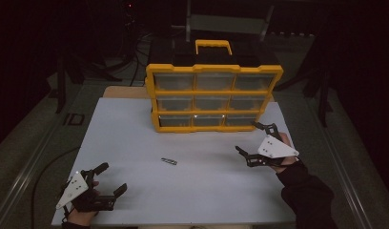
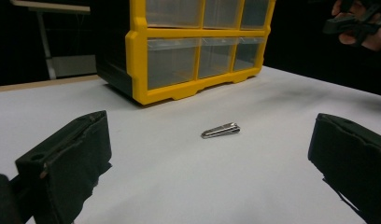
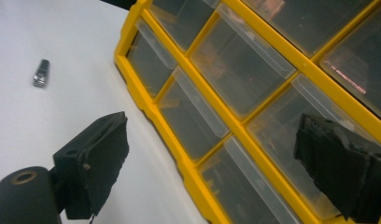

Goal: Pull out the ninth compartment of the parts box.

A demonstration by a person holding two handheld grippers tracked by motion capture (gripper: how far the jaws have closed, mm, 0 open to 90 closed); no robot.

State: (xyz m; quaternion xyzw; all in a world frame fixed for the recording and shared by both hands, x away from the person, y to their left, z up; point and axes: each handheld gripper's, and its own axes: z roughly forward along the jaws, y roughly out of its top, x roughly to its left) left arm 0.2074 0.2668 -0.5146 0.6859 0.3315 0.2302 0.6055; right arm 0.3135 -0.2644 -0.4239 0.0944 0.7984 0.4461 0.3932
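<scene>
Clip (image 2: 220, 130) dead ahead of left tool (image 2: 212, 154), long axis crosswise.
I see both tools spread, empty; right tool (image 1: 254, 138) faces organizer (image 1: 214, 98).

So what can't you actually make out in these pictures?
- Drawer contents of the yellow organizer: high view, dim light and cloudy drawer fronts.
- Small metal piece: high view, too small to identify.
- Left tongs: left gripper view, right jaw cut off by the edge.

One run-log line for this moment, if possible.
left gripper: open, aimed at nail clipper | right gripper: open, facing yellow drawer organizer | clipper: flat on white table, untouched
</scene>
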